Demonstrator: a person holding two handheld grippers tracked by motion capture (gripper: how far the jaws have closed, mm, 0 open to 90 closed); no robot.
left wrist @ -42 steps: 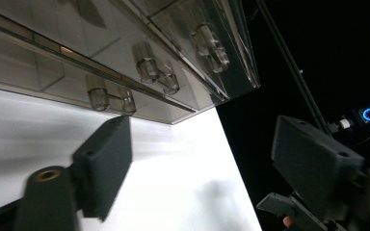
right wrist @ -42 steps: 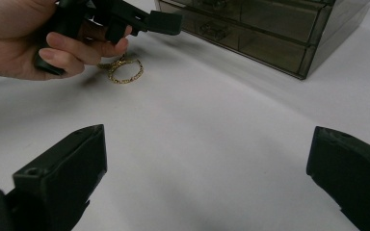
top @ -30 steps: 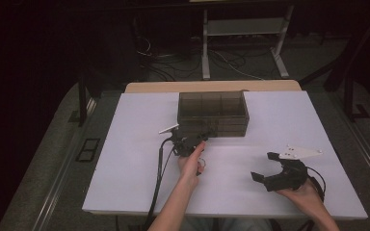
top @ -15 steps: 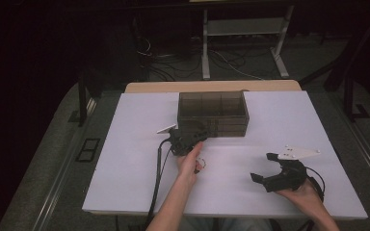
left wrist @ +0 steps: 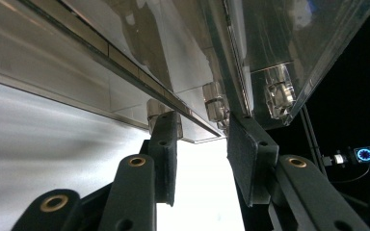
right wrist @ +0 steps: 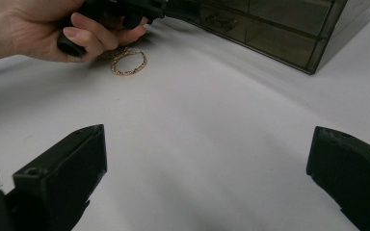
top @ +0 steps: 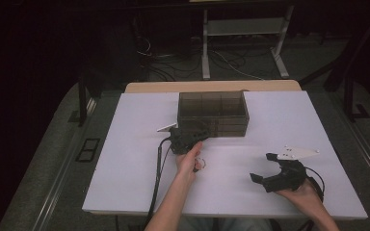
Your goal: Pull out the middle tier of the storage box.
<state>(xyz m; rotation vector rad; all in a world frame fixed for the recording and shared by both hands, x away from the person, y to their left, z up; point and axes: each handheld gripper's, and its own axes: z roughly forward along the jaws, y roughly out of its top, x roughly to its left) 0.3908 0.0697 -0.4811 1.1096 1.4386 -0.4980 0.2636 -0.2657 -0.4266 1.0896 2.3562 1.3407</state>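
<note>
Since the earlier frames, we had nudged the left gripper (top: 198, 131) up against the front of the smoky drawer box (top: 212, 113), its jaws having just been closing; the right gripper (top: 265, 170) had not shifted. The left gripper view showed a clear drawer knob (left wrist: 216, 101) in the gap between our pads, not yet pinched. The right gripper view showed a gold bracelet (right wrist: 128, 63) on the white table (top: 125, 159) beside the left hand (right wrist: 38, 26). The right gripper's jaws stood wide apart, holding nothing.
</note>
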